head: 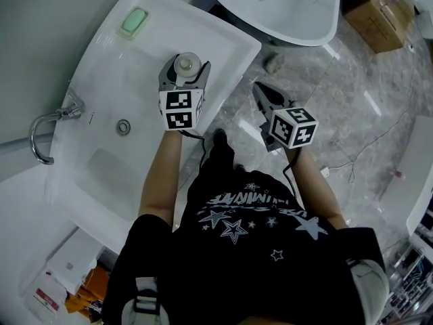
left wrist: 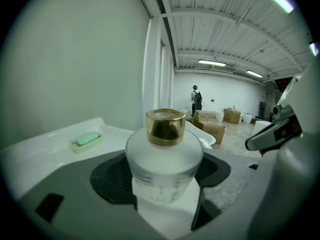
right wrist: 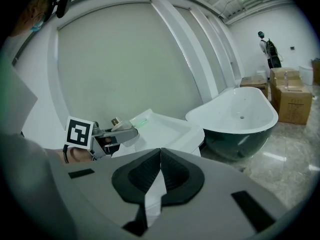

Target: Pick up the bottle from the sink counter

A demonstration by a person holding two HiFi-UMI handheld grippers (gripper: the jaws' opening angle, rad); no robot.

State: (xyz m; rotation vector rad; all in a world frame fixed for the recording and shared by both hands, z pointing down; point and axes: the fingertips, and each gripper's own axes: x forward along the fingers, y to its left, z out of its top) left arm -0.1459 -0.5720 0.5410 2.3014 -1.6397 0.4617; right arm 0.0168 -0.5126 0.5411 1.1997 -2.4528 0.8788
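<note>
A frosted white bottle (head: 186, 65) with a gold cap stands on the right side of the white sink counter (head: 223, 39). My left gripper (head: 185, 73) reaches over it from the near side, and its jaws hold the bottle's body on both sides. In the left gripper view the bottle (left wrist: 162, 159) fills the gap between the dark pads (left wrist: 112, 176), which press on its sides. My right gripper (head: 258, 90) hangs over the marble floor to the right of the counter, shut and empty; its jaws (right wrist: 160, 154) meet at the tips.
A green soap bar (head: 133, 22) lies in a dish at the counter's far left corner. The faucet (head: 51, 124) and drain (head: 123, 126) are to the left in the basin. A white bathtub (head: 284, 5) stands beyond, with cardboard boxes (head: 379, 12) to its right.
</note>
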